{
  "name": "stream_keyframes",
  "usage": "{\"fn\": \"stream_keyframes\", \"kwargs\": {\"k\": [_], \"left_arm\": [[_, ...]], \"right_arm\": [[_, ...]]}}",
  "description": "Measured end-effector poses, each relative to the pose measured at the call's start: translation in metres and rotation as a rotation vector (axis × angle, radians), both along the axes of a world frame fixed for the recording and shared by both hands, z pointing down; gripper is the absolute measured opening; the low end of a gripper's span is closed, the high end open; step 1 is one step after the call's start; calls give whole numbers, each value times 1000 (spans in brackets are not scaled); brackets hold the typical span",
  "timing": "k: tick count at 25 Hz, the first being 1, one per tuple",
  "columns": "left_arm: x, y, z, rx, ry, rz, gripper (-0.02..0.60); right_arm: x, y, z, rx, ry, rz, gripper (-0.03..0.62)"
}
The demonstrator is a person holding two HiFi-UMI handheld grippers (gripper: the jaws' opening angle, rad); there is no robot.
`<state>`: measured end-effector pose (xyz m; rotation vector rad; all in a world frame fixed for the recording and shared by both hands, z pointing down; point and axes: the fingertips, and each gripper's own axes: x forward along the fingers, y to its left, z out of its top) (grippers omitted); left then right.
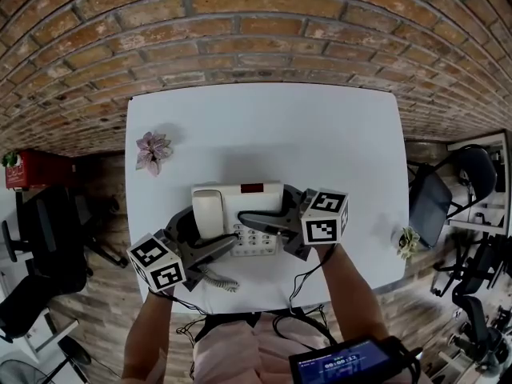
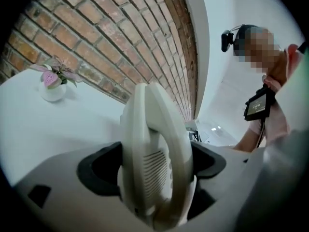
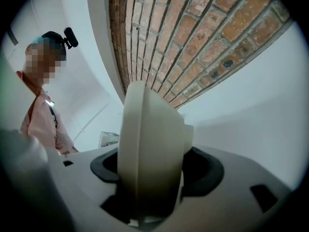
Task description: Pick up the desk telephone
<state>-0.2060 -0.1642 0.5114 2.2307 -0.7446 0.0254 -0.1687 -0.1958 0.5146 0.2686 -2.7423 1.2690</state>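
Observation:
A cream desk telephone (image 1: 240, 206) with its handset on the left sits mid-table on the white table (image 1: 320, 134). My left gripper (image 1: 212, 230) clasps its left, handset end. In the left gripper view the phone (image 2: 154, 129) fills the gap of that gripper (image 2: 157, 168), with both dark pads against it. My right gripper (image 1: 268, 206) grips the phone's right side. In the right gripper view the phone's body (image 3: 149, 129) stands wedged in that gripper (image 3: 154, 173), pads touching both faces. The coiled cord (image 1: 218, 278) trails toward the near edge.
A small pink plant (image 1: 152, 150) (image 2: 53, 81) stands at the table's left, a second small plant (image 1: 408, 241) by the right edge. A brick wall (image 1: 256, 30) backs the table. Office chairs (image 1: 448, 190) stand on both sides. Cables hang at the near edge.

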Motion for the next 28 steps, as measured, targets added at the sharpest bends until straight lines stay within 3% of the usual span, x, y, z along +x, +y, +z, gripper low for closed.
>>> {"fn": "stream_keyframes", "kwargs": {"k": [6, 10, 11, 28], "left_arm": [[1, 6, -6, 26, -64, 10, 440], [2, 11, -16, 8, -53, -6, 440], [1, 13, -19, 8, -56, -7, 439], [-7, 22, -107, 129, -128, 36, 428]], "right_arm": [[-3, 5, -10, 7, 29, -21, 311], [-4, 10, -25, -15, -5, -1, 301], [-6, 12, -30, -16, -13, 1, 275], [-14, 28, -126, 162, -34, 44, 256]]}}
